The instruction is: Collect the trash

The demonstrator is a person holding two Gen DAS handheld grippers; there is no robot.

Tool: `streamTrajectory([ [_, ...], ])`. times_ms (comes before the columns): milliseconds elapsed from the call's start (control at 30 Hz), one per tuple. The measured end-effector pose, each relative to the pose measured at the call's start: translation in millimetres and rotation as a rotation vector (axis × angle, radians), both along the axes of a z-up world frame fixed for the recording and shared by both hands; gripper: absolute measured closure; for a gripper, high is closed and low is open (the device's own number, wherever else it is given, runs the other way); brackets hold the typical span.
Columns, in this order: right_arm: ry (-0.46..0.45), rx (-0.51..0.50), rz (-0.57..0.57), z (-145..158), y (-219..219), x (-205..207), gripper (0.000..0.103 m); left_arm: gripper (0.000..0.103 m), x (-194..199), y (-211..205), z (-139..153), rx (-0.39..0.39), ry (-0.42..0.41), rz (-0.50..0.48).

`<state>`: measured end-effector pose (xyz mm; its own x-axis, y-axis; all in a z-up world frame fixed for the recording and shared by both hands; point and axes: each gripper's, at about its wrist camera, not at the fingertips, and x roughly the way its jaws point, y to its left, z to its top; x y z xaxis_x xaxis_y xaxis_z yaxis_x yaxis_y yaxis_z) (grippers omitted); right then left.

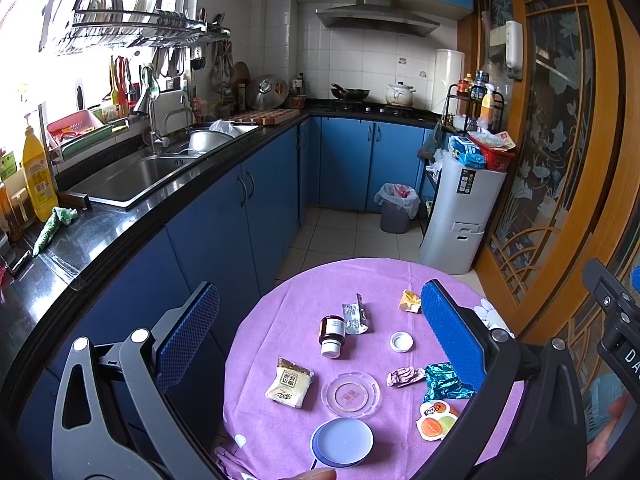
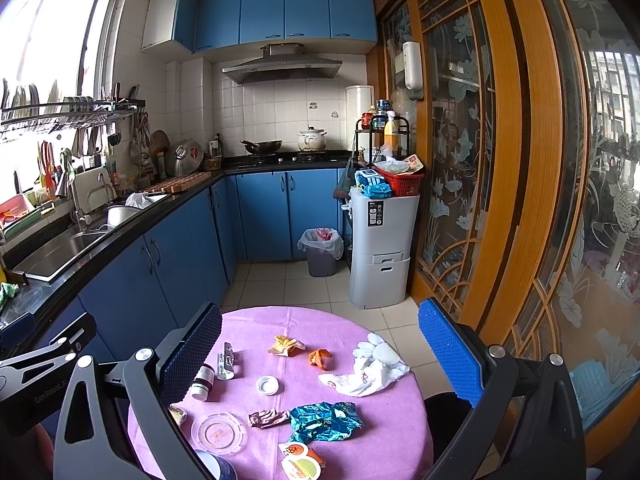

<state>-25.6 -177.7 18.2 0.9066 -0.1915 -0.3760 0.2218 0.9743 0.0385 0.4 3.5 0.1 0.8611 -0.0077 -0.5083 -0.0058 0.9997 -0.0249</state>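
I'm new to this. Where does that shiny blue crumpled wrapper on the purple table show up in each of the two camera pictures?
Left wrist view: the blue wrapper lies low on the right, partly hidden behind the gripper's right finger.
Right wrist view: the blue wrapper lies low in the middle, in full sight.
Shared landmark: the small white cap, which sits up and to the left of the wrapper in both pictures.

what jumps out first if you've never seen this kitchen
The round table under a purple cloth fills the foreground, littered with trash: a crumpled shiny blue foil wrapper near its front and a small brown glass bottle lying on its side. Behind it, blue cabinet doors run along the left wall, and a grey bin with a white liner stands on the floor at the far end.
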Motion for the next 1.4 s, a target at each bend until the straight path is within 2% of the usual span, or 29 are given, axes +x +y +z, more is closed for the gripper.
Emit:
streamTrajectory([
  [1400, 0.024, 0.003, 0.007, -9.1, 1.3, -1.2, 0.007, 0.003, 3.8, -1.0, -8.4, -0.005, 0.024, -0.001],
])
